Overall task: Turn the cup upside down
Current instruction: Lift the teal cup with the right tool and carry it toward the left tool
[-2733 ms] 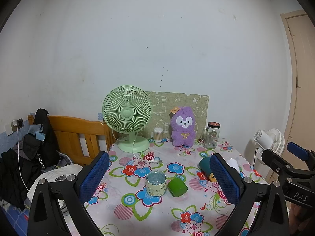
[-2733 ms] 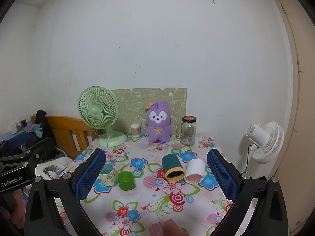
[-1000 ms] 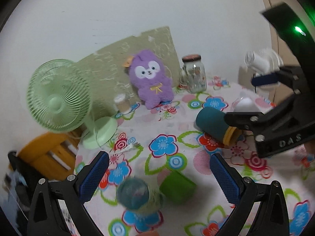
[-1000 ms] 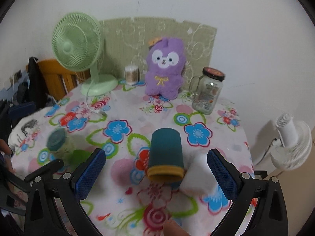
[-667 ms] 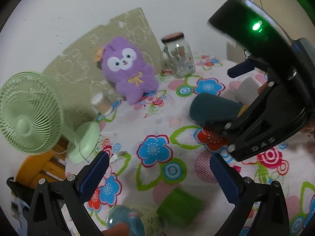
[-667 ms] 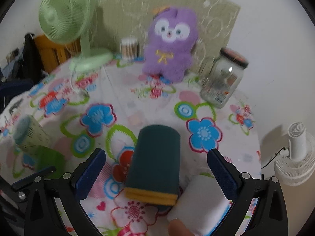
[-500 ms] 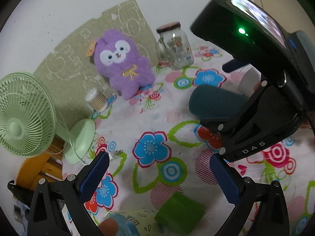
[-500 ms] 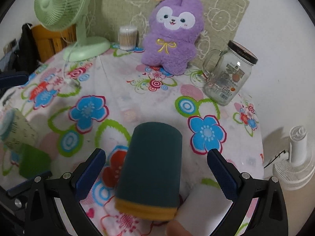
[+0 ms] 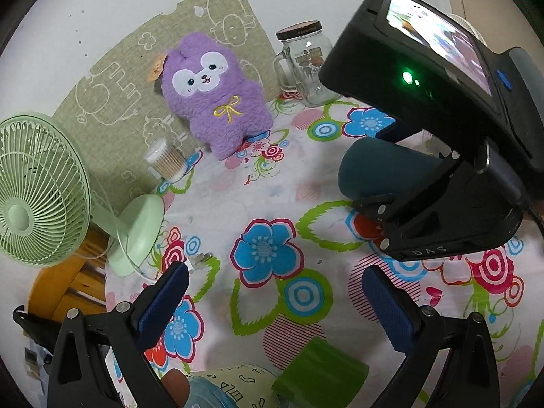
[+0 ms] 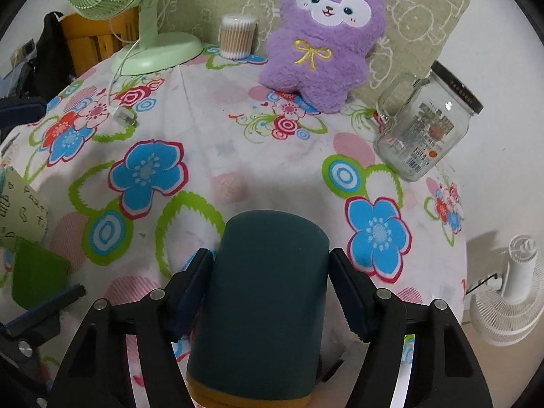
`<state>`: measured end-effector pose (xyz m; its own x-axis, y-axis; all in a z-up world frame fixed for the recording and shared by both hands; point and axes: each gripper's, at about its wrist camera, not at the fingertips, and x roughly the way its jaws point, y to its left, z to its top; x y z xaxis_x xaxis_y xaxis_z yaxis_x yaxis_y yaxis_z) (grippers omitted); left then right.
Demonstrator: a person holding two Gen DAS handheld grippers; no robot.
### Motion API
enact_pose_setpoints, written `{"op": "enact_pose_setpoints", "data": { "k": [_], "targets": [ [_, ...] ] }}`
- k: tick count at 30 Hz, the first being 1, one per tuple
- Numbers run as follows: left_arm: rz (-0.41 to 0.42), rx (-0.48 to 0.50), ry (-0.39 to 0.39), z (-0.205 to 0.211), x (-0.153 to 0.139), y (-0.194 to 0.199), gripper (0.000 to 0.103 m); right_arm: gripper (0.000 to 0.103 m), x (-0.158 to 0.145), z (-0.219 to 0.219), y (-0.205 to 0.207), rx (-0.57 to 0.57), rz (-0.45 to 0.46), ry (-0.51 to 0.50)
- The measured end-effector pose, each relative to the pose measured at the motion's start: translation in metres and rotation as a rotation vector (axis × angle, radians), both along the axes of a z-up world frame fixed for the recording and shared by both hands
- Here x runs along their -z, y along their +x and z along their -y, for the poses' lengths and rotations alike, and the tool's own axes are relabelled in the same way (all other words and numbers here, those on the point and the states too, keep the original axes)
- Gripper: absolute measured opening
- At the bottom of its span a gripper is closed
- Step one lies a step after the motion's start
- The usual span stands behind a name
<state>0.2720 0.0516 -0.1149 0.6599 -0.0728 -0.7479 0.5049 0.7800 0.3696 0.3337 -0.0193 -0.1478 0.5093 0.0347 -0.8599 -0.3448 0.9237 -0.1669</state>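
A dark teal cup [image 10: 265, 299] with a yellow rim lies on its side on the flowered tablecloth [image 10: 210, 129], base pointing away. My right gripper [image 10: 268, 285] is shut on it, one pad on each side; the cup [image 9: 384, 173] also shows in the left wrist view, under the right gripper's body. My left gripper [image 9: 272, 302] is open and empty above the cloth. A green cup [image 9: 323, 377] lies on its side below it, next to a patterned paper cup [image 9: 231, 391].
A purple plush [image 10: 323, 34], a glass jar [image 10: 425, 129], a cotton swab pot [image 10: 236, 35] and a green fan [image 9: 37, 187] stand at the back of the table. A white fan [image 10: 510, 299] stands on the floor to the right. A white cup lies hidden beside the teal one.
My right gripper has come down and forward over the teal cup and closed its pads on it. My left gripper has dropped lower toward the table.
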Motion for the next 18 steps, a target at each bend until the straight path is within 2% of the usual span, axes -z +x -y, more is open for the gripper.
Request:
{"op": "enact_pose_setpoints", "data": {
  "k": [6,18],
  "targets": [
    [0.021,0.006,0.004,-0.002,-0.010,-0.011,0.103,0.070,-0.014,0.002,-0.012,0.014,0.001,0.063],
    [0.057,0.042,-0.016,-0.010,-0.036,-0.057,0.103,0.069,-0.048,-0.008,-0.047,0.006,0.008,0.084]
  ]
}}
